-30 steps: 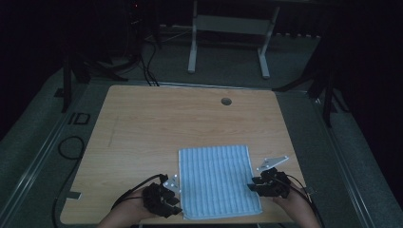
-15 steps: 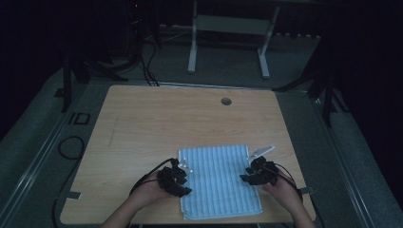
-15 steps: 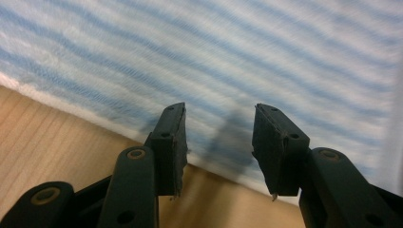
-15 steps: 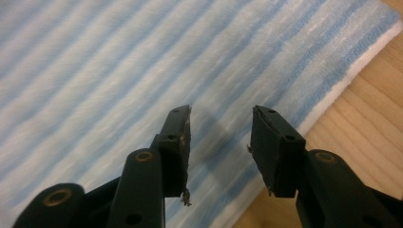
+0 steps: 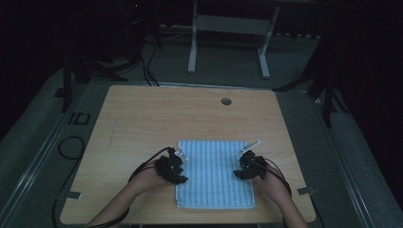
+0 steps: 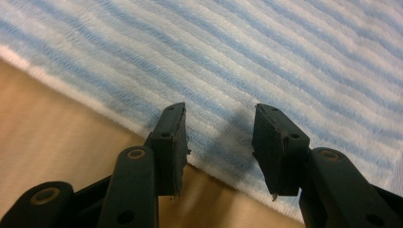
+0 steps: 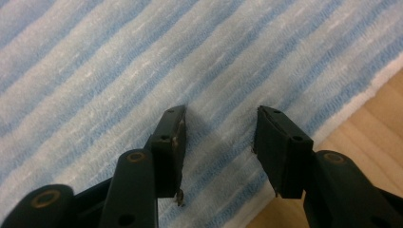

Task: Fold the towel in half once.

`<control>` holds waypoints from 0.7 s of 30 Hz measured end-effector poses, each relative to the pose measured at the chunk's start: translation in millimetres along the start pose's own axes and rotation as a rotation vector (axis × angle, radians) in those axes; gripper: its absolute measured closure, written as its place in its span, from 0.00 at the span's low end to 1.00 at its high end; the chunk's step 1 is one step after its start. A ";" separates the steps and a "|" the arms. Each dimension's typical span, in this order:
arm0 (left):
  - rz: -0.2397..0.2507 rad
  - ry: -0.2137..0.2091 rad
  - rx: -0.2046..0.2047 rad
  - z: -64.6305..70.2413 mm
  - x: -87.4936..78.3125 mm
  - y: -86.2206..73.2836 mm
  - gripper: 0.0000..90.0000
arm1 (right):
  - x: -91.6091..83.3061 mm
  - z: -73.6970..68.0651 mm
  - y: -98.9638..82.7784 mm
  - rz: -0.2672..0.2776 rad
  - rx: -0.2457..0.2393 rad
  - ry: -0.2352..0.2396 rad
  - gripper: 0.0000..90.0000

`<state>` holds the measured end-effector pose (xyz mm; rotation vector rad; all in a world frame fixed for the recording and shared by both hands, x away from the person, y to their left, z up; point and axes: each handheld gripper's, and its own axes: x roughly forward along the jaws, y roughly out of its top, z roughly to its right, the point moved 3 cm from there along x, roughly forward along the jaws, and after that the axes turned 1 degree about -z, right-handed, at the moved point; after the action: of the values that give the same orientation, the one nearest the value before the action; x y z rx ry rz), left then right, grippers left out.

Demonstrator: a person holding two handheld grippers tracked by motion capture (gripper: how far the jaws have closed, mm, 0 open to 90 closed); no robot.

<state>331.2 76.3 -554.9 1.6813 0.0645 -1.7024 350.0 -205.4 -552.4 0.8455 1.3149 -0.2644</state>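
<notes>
On the table (image 5: 142,114), toward its 6 o'clock edge and a bit right of centre, a blue-and-white striped towel (image 5: 214,173) is lying flat, and both grippers are working at its sides. Seen from the high view, the left gripper (image 5: 177,167) is sitting at the towel's 9 o'clock edge, and the right gripper (image 5: 241,167) is sitting at the 3 o'clock edge, with the hands and forearms coming in from 6 o'clock. Looking at the left gripper view, the left gripper (image 6: 218,137) is hanging right over the towel's (image 6: 266,57) hem, with bare wood showing off toward 8 o'clock; its jaws are standing apart with nothing pinched between them, just striped cloth showing through the gap, and they've just been opening. Same deal on the other side: in the right gripper view the right gripper (image 7: 218,137) is pointing down at the towel (image 7: 119,71) close to its edge, with the table peeking in at 4 o'clock, and its jaws have just been opening too, spread with no fold of cloth caught in them. Can't tell whether the tips are actually touching the fabric or hovering just above it. Up at the table's 12 o'clock side a small round hole (image 5: 226,101) is sitting well apart from the towel.
</notes>
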 end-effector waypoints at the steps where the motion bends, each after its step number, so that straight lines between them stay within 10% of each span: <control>1: -0.005 0.003 0.005 -2.7 -0.1 1.1 0.61 | 0.7 0.5 1.9 -0.003 0.005 0.002 0.58; 10: -0.013 -0.003 -0.027 -11.7 -3.3 3.0 0.58 | 4.0 5.0 12.6 0.007 0.011 0.021 0.54; 21: 0.017 0.070 -0.081 -24.8 -28.3 6.5 0.52 | -38.8 35.9 21.2 0.095 0.057 0.001 0.53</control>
<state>352.1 97.0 -530.6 1.6769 0.1495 -1.6070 379.0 -226.1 -507.9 0.9539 1.2693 -0.2270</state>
